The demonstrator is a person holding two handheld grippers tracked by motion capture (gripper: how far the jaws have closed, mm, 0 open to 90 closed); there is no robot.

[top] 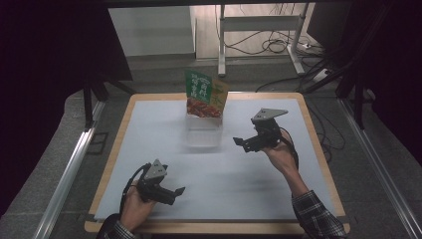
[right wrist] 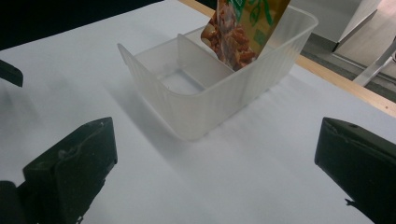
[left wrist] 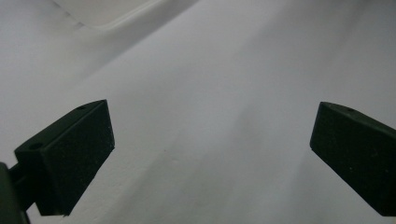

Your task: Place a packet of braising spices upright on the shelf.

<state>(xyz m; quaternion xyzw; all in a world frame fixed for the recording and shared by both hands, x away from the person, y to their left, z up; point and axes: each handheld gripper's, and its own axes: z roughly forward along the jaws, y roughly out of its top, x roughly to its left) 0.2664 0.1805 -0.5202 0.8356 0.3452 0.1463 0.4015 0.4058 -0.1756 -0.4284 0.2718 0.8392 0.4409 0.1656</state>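
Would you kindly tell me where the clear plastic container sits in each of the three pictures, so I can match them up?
High view: the clear plastic container sits centre, toward the far edge, on the white table cover.
Left gripper view: a pale rim at the top left corner is probably its edge; too little shows to be sure.
Right gripper view: upper centre, with two compartments.
Shared landmark: the snack packet standing in its far compartment.

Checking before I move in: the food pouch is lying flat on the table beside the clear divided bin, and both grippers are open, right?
Not quite. The food pouch stands upright inside the far compartment of the clear divided bin, as the right gripper view shows. Both the left gripper and right gripper are open.
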